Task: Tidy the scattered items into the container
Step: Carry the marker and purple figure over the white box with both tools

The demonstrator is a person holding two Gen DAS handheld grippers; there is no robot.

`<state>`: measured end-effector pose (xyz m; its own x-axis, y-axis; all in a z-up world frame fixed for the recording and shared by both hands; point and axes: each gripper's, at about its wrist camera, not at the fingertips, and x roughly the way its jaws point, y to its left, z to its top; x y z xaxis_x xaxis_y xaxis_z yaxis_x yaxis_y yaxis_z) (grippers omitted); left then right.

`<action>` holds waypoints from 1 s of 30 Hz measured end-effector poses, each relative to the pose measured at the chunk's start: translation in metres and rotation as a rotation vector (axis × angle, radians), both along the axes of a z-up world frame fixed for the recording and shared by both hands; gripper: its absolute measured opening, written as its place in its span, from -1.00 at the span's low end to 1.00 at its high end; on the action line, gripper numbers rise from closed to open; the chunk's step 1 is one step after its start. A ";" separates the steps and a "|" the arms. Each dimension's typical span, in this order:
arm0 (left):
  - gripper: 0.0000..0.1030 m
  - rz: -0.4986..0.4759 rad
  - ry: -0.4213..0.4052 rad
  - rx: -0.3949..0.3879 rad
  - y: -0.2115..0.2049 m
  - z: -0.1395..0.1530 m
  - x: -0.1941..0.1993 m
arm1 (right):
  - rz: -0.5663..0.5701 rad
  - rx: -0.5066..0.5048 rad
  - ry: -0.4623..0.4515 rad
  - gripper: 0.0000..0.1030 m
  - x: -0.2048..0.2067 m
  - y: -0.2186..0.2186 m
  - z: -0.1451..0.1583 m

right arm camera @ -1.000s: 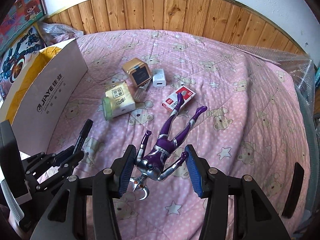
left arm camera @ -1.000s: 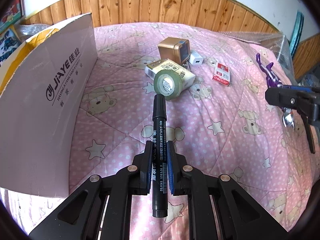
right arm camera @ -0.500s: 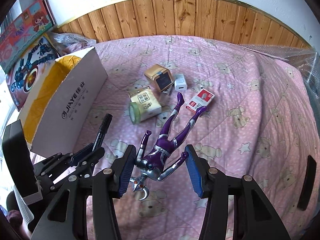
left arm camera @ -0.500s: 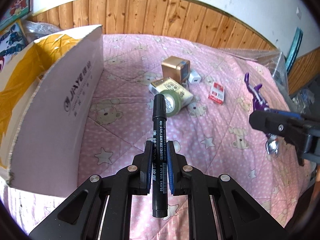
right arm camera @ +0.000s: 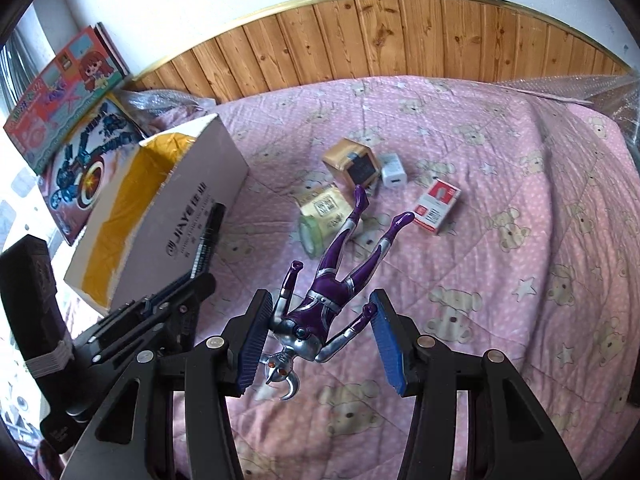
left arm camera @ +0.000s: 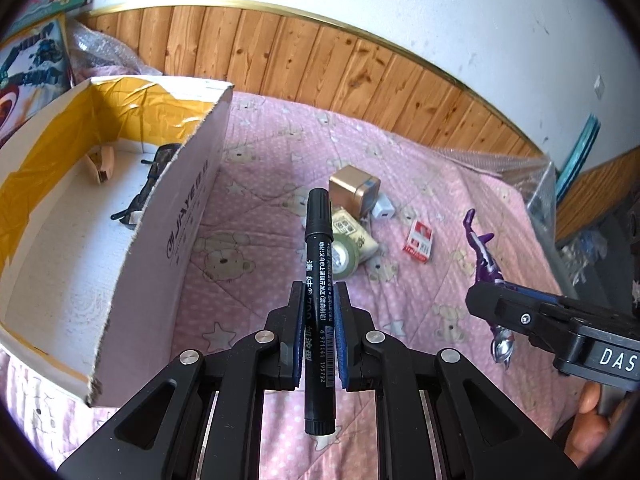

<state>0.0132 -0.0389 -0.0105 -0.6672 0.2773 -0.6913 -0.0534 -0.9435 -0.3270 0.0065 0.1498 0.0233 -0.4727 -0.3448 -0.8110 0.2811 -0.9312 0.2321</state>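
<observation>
Both grippers have risen off the pink quilt (right arm camera: pixel 520 240), and the view from the left one now looks over the wall of the cardboard box (left arm camera: pixel 172 240) into its interior, hidden a second ago. The left gripper (left arm camera: pixel 318 312) is clamped on a black marker (left arm camera: pixel 319 280); the right gripper (right arm camera: pixel 320 332) pinches a purple toy figure (right arm camera: pixel 332 292) by its outstretched arms, jaws wide. Both loads appear ready for dropping in. A tape roll (left arm camera: pixel 346 258), gold cube (left arm camera: pixel 354 190), charger (left arm camera: pixel 383 211) and red packet (left arm camera: pixel 419 240) remain scattered.

Left claw (left arm camera: pixel 318 332) clamped narrow, right claw (right arm camera: pixel 320 340) wide, both angled downward
</observation>
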 end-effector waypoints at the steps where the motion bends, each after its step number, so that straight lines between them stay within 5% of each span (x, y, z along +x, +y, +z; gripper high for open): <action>1: -0.75 0.003 0.004 0.009 -0.002 0.002 0.000 | 0.005 -0.008 0.003 0.00 0.000 -0.003 0.002; 20: -0.75 0.079 0.121 0.155 -0.056 0.042 0.005 | 0.128 -0.049 0.051 0.00 0.011 -0.071 0.042; 30: -0.75 0.259 0.175 0.254 -0.137 0.059 0.013 | 0.206 -0.025 0.108 0.00 0.019 -0.115 0.078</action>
<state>0.0263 -0.1760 0.0486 -0.8389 0.2321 -0.4924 0.1000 -0.8234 -0.5585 0.0257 0.0347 0.1017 -0.4739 -0.4625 -0.7494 0.4887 -0.8460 0.2131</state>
